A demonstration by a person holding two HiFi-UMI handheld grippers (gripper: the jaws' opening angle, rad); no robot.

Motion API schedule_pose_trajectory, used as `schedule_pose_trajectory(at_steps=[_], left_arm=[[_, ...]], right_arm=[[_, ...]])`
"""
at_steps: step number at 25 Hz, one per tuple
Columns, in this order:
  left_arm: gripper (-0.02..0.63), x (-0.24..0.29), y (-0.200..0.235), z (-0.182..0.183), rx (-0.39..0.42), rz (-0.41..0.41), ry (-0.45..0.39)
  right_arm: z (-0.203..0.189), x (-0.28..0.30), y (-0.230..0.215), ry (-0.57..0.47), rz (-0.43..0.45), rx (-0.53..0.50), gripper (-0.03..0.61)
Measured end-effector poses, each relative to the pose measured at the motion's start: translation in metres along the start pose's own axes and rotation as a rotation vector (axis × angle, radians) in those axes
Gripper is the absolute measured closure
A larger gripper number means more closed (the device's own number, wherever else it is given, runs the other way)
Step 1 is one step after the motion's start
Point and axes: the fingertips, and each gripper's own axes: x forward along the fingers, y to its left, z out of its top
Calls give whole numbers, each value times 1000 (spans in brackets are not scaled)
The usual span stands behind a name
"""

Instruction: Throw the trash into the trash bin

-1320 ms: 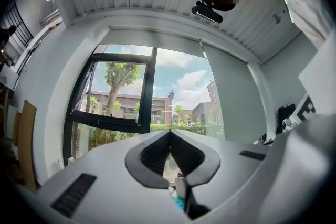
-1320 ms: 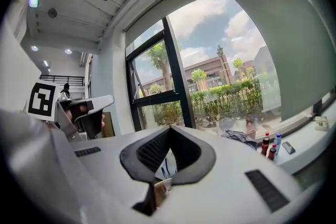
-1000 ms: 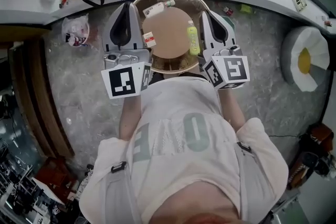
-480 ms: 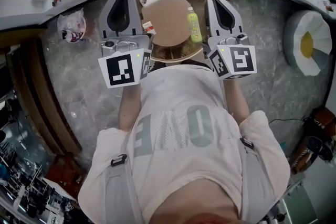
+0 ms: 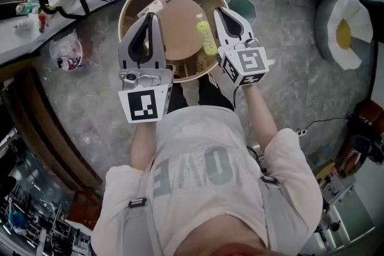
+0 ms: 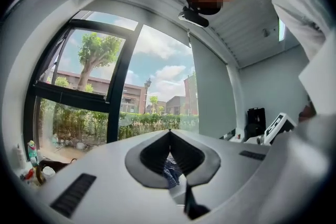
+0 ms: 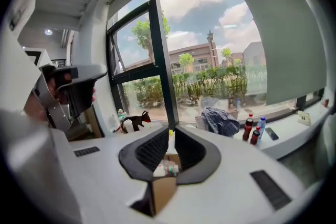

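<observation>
Yellow-green bottle [image 5: 206, 36] lies just left of right tool [image 5: 226, 12] (jaws together).

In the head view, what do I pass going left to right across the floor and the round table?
crumpled plastic bag on the floor -> left gripper -> yellow-green bottle on the table -> right gripper -> egg-shaped cushion
</observation>
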Motion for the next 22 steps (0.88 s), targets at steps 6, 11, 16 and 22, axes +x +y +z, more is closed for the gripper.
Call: schedule_pose_trajectory(at_steps=[6, 11, 16, 22], left_arm=[[603, 27, -30, -83, -30, -124, 82], [603, 37, -52, -154, -23, -171, 148], [603, 28, -59, -206, -75, -149, 218], [603, 11, -64, -246, -88, -162, 287]], right_arm=[[-133, 37, -38, 268, -72, 60, 288], [-255, 42, -60, 513, -105, 155, 288], [-352, 43, -63, 723, -120, 245, 288], [-419, 39, -61, 882, -158, 275, 288]])
